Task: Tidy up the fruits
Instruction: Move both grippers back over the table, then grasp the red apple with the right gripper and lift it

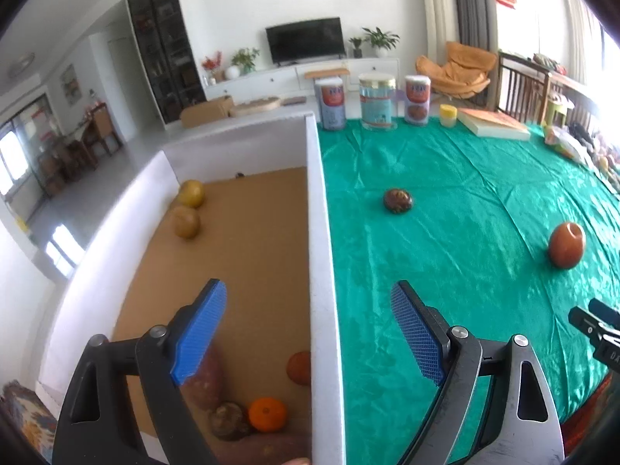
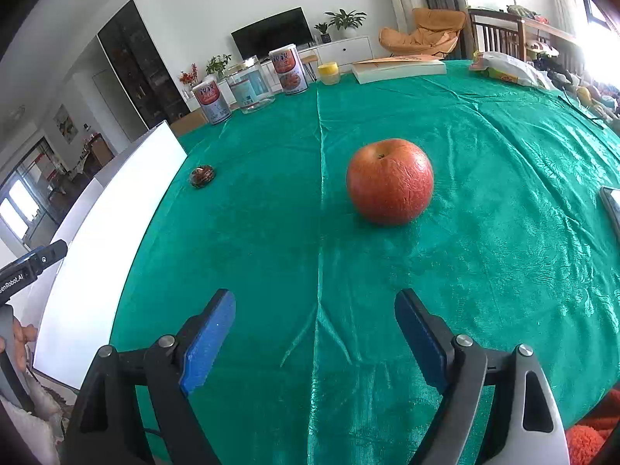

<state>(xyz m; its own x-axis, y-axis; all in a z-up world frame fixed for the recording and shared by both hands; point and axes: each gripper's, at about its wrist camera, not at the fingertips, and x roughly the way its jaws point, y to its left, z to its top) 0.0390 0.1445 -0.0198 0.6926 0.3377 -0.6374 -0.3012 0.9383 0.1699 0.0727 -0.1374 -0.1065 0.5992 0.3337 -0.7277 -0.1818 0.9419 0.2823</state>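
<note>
On the green-clothed bench point(image 2: 503, 232), the empty, wide-open right tongs point(image 2: 316, 335) are aimed at the wrinkled red apple point(image 2: 389, 181), while the equally empty, wide-open left tongs point(image 1: 310, 329) are held over the wall of the white cardboard-floored box point(image 1: 316, 232), where fruit is evidently collected.

Readable text: "enRobot.AI", partly cut off, on the left gripper point(image 2: 33, 267) body at the left edge of the right wrist view. Letters "DA" on the right gripper point(image 1: 600, 333) body at the right edge of the left wrist view. Can labels point(image 2: 286, 64) are too blurred to read.

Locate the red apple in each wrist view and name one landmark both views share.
Left wrist: red apple at far right, on the green cloth.
Right wrist: centre of the picture, straight ahead of the open right claw.
Shared landmark: the small dark fruit near the white box wall.
</note>
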